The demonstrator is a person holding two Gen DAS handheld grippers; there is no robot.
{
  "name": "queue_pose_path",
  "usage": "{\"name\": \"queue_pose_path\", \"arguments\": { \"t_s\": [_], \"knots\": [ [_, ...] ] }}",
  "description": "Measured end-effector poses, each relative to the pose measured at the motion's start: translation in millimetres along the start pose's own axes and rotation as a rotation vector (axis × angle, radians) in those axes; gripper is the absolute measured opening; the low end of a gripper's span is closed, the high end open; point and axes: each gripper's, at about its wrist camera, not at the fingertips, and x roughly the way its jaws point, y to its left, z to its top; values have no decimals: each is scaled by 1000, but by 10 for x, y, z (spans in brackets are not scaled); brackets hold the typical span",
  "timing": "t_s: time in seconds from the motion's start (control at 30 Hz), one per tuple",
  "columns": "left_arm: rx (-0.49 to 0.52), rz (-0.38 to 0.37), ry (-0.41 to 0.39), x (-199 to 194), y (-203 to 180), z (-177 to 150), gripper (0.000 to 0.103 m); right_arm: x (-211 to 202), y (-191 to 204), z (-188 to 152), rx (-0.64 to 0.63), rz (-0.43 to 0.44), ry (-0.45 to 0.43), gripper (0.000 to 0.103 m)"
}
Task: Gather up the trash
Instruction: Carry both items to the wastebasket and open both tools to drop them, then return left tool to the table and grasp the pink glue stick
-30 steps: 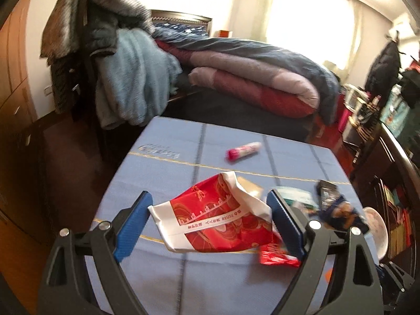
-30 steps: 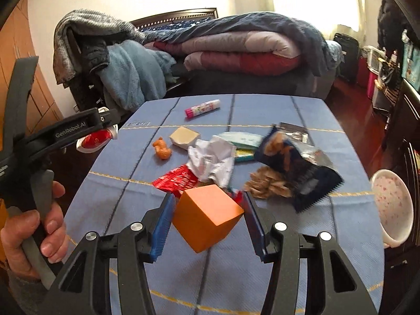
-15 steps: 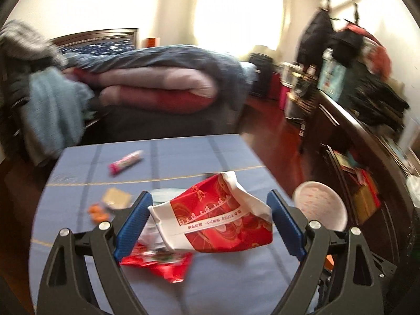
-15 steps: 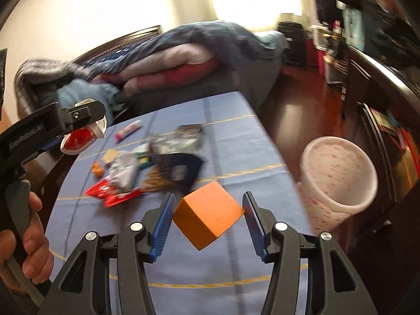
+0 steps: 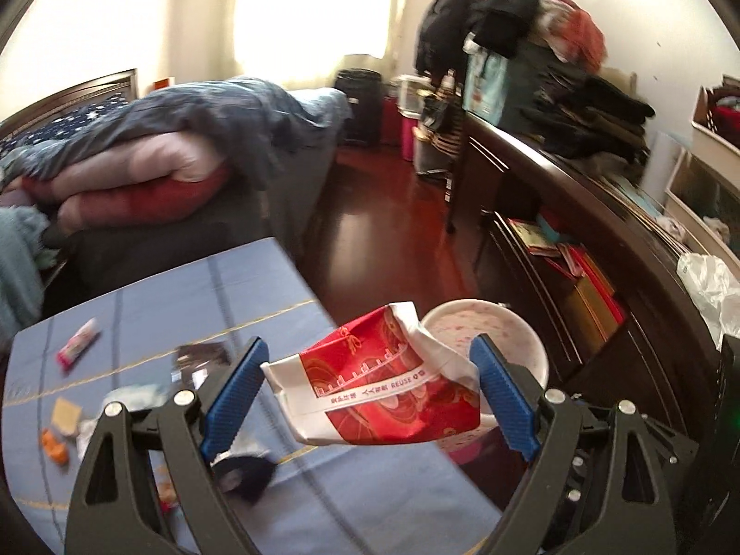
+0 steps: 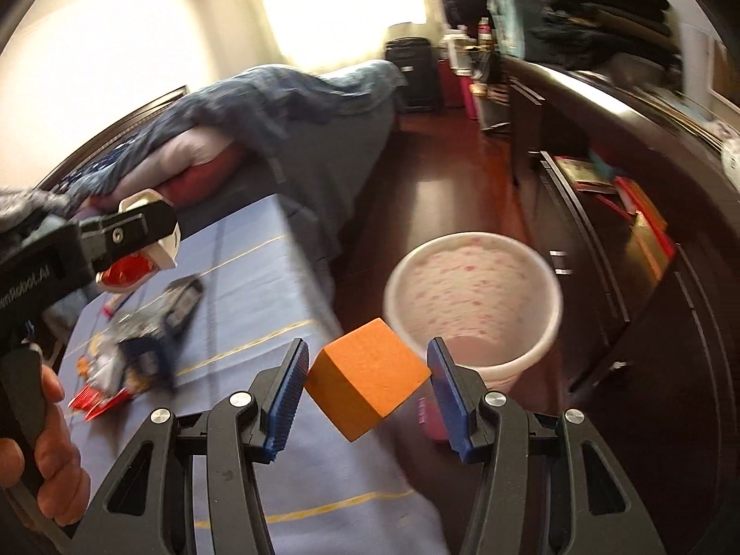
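My left gripper [image 5: 370, 388] is shut on a crumpled red and white paper bag [image 5: 374, 393], carried over the right edge of the blue table [image 5: 259, 286]. Just behind the bag stands a white, pink-speckled bin [image 5: 499, 323] on the floor. My right gripper [image 6: 367, 381] is shut on an orange block [image 6: 367, 377], held over the table's edge, with the same bin [image 6: 471, 286] open just beyond it to the right. In the right wrist view the left gripper [image 6: 134, 240] and the hand [image 6: 51, 471] holding it show at the left.
Left on the table [image 6: 259, 286] are a dark snack bag [image 6: 152, 328], red wrappers [image 6: 99, 400], a pink tube [image 5: 78, 344] and orange bits [image 5: 55, 444]. A bed with piled quilts [image 5: 162, 152] stands behind, a dark sideboard [image 5: 601, 240] to the right, wooden floor between.
Both grippers have swung to the right, from over the middle of the table to its right edge, each keeping its load. The bin has come into view close ahead.
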Motion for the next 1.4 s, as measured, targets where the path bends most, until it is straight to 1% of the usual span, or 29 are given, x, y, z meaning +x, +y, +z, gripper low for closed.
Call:
{"name": "queue_pose_path", "arguments": {
  "t_s": [0.13, 0.33, 0.57, 0.7, 0.77, 0.8, 0.83, 0.87, 0.97, 1.03, 1.1, 1.27, 1.4],
  "knots": [
    [26, -49, 24, 351, -241, 121, 89, 157, -260, 128, 37, -52, -11, 54],
    [34, -91, 80, 947, -559, 288, 89, 481, -581, 269, 74, -103, 3, 54],
    [50, -115, 163, 1587, -840, 337, 89, 840, -838, 325, 88, -137, 23, 54],
    [33, -145, 224, 1953, -939, 338, 90, 1080, -939, 338, 80, -152, 27, 54],
    [26, -158, 257, 2098, -982, 328, 91, 1195, -989, 342, 82, -161, 35, 61],
    [24, -163, 270, 2163, -997, 323, 94, 1249, -1022, 344, 86, -156, 31, 69],
    [24, -163, 277, 2198, -997, 317, 96, 1285, -1052, 341, 92, -155, 25, 73],
    [26, -159, 279, 2223, -999, 319, 99, 1310, -1074, 337, 96, -157, 26, 73],
    [18, -141, 263, 2238, -959, 338, 99, 1314, -1092, 316, 107, -163, 33, 74],
    [1, -141, 257, 2225, -911, 359, 99, 1278, -1085, 299, 115, -165, 30, 79],
    [-14, -143, 255, 2195, -861, 376, 99, 1229, -1061, 279, 117, -169, 31, 79],
    [-39, -139, 242, 2018, -764, 394, 99, 1079, -963, 250, 115, -171, 32, 82],
    [-23, -103, 209, 1740, -688, 386, 99, 930, -859, 227, 127, -177, 51, 87]
  ]
}}
